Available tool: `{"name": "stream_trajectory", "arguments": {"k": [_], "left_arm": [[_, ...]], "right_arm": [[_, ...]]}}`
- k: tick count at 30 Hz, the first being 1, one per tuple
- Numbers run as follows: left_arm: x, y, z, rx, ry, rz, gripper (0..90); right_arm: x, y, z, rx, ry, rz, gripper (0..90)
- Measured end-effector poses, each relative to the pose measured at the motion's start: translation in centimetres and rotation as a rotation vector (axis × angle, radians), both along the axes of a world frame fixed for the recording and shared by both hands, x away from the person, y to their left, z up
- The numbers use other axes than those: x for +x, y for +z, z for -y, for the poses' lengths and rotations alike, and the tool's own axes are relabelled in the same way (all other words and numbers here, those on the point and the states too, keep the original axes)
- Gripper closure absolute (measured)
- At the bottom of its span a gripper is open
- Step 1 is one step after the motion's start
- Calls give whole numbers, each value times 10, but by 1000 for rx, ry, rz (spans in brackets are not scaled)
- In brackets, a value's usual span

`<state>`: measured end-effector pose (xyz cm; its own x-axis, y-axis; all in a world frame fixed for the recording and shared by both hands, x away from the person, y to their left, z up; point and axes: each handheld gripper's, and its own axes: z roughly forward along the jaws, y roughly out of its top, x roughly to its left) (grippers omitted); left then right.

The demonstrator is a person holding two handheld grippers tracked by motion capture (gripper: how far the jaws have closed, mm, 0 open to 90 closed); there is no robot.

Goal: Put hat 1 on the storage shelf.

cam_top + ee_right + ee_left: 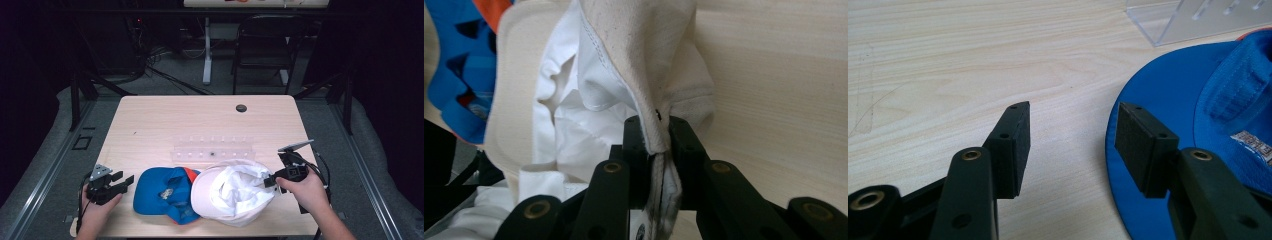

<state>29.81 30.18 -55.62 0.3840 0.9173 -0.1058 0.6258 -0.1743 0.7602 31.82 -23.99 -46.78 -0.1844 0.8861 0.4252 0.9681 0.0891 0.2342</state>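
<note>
While our right claw [656,145] is clamped tight on the edge of the white cap [235,192], pinching the fabric between its pads, our left claw [1070,150] stands wide with nothing between its jaws, just beside the blue cap [1193,100]. On the surface [165,125], the white cap lies crown-down at the near edge, touching the blue cap, its opening facing up.
</note>
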Motion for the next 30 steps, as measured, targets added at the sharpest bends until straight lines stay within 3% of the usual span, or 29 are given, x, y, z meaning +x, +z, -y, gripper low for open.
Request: {"name": "stream_trajectory", "arguments": {"k": [4,15,24,30], "left_arm": [[0,0,0,3,-3,3,487],[0,0,1,-1,-4,4,487],[0,0,1,0,-5,4,489],[0,0,1,-2,-4,10,495]], "right_arm": [[1,8,-1,36,-10,7,799],[4,32,-10,102,37,6,800],[8,45,-17,216,48,-18,800],[12,59,-20,279,59,-5,800]]}}
